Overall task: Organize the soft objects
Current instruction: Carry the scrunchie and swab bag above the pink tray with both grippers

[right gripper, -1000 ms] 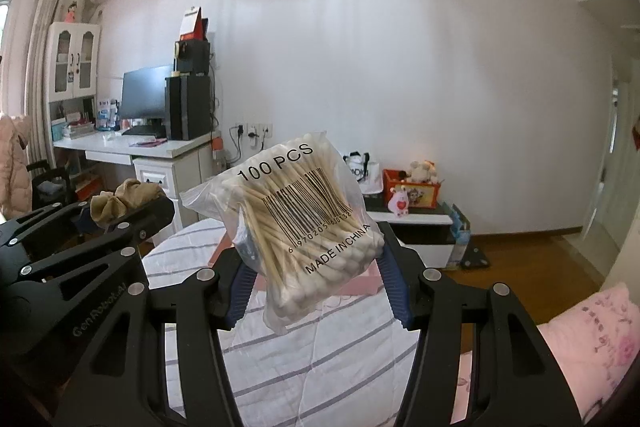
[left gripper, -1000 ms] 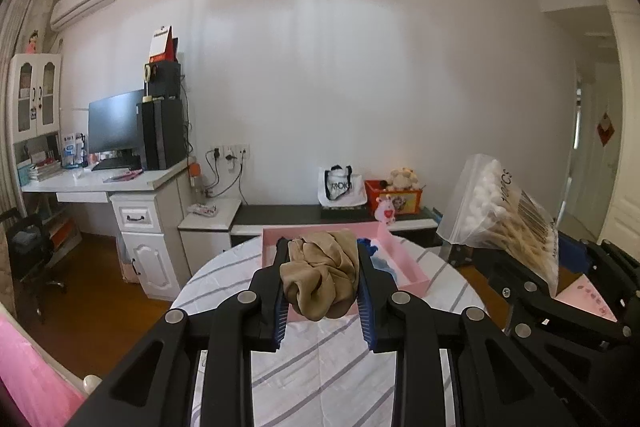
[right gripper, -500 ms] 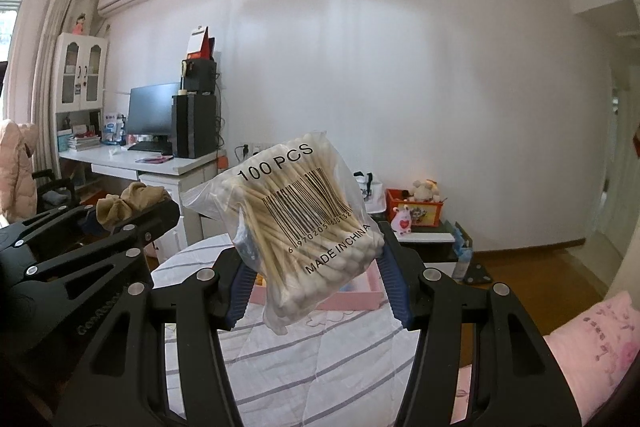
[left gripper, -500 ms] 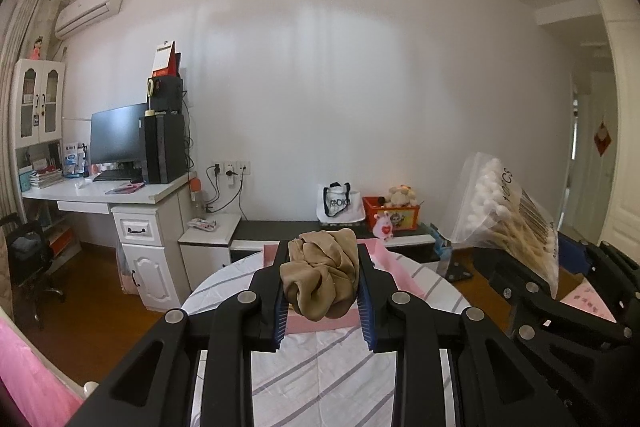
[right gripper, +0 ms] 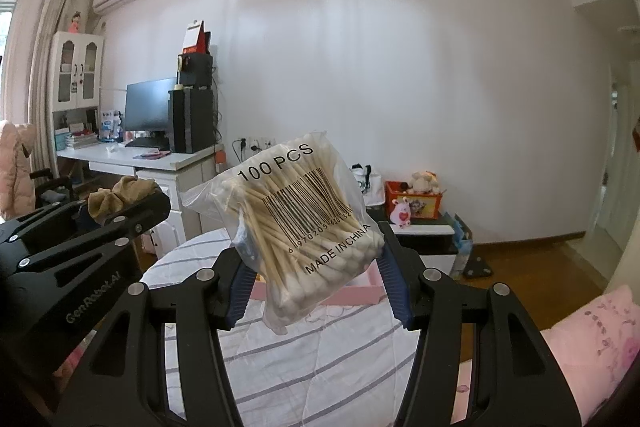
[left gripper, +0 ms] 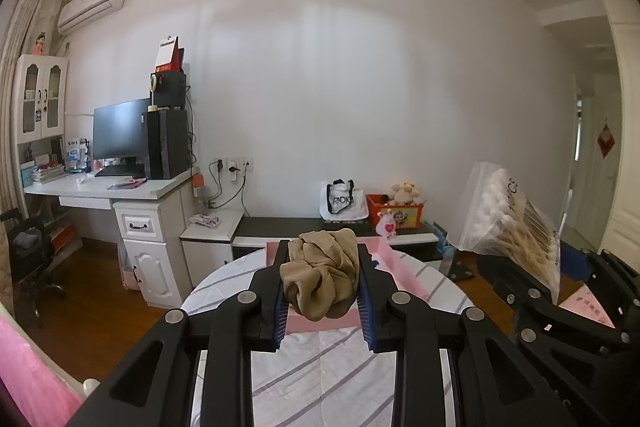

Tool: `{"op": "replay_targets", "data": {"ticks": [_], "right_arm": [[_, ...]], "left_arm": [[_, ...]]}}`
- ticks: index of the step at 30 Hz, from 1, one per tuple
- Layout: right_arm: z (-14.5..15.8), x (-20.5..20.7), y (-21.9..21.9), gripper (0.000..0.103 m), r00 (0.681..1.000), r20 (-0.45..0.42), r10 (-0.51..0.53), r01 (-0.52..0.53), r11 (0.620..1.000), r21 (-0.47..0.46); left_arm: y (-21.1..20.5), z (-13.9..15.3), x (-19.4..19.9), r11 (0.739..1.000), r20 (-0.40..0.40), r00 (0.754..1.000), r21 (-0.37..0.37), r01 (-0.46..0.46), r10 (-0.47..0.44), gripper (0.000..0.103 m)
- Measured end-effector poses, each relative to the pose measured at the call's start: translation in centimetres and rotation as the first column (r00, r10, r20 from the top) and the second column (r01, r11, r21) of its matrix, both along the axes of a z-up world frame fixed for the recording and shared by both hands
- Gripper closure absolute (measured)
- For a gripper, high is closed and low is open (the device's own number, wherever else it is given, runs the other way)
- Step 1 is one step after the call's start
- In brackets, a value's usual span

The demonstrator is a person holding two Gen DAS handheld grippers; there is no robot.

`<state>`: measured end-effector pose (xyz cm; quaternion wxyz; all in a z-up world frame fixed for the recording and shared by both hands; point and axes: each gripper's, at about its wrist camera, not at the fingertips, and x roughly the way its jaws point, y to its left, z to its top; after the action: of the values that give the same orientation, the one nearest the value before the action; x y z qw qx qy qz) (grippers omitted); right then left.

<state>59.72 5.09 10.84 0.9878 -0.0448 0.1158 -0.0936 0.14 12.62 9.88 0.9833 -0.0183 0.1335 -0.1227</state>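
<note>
A: Where does each thing sit right now?

B: The left hand-held gripper (left gripper: 322, 285) is clamped on a tan scrunchie (left gripper: 320, 277), low in the centre of the left view; the right hand-held gripper (right gripper: 312, 279) pinches a clear bag of cotton swabs (right gripper: 298, 223), centre of its own frame — both raised above the striped table (left gripper: 320, 367).

A: And the target?

B: I'd judge it is the pink tray (left gripper: 400, 273) peeking out behind the scrunchie, mid-frame; its inside is mostly hidden, so I cannot tell what already lies in it.

A: How to place them well?

B: Carry one at a time over the tray, lower until the item is inside the rim, then release; the scrunchie will spring out as the pads part, so go low first — the bag is slippery and top-heavy, so keep it level and set it down flat rather than dropping it.
</note>
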Motion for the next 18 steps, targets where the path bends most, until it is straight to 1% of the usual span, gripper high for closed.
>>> {"op": "replay_targets", "data": {"ticks": [10, 13, 18], "right_arm": [[-0.2, 2.5, -0.6, 0.05, 0.999, -0.041, -0.026, 0.027, 1.0, 0.015], [-0.3, 4.0, -0.7, 0.05, 0.998, -0.054, -0.032, 0.033, 0.999, 0.01], [0.1, 7.5, -1.3, 0.05, 0.997, -0.08, -0.021, 0.023, 0.999, 0.023]], "left_arm": [[-0.5, 0.6, 2.9, 1.0, -0.05, 0.999, 0.011, 0.009, -0.009, 0.077], [-0.6, 1.2, 4.1, 1.0, -0.059, 0.998, 0.009, 0.018, -0.017, 0.077], [-1.1, 1.9, 7.3, 1.0, -0.057, 0.998, 0.029, -0.007, 0.009, 0.077]]}}
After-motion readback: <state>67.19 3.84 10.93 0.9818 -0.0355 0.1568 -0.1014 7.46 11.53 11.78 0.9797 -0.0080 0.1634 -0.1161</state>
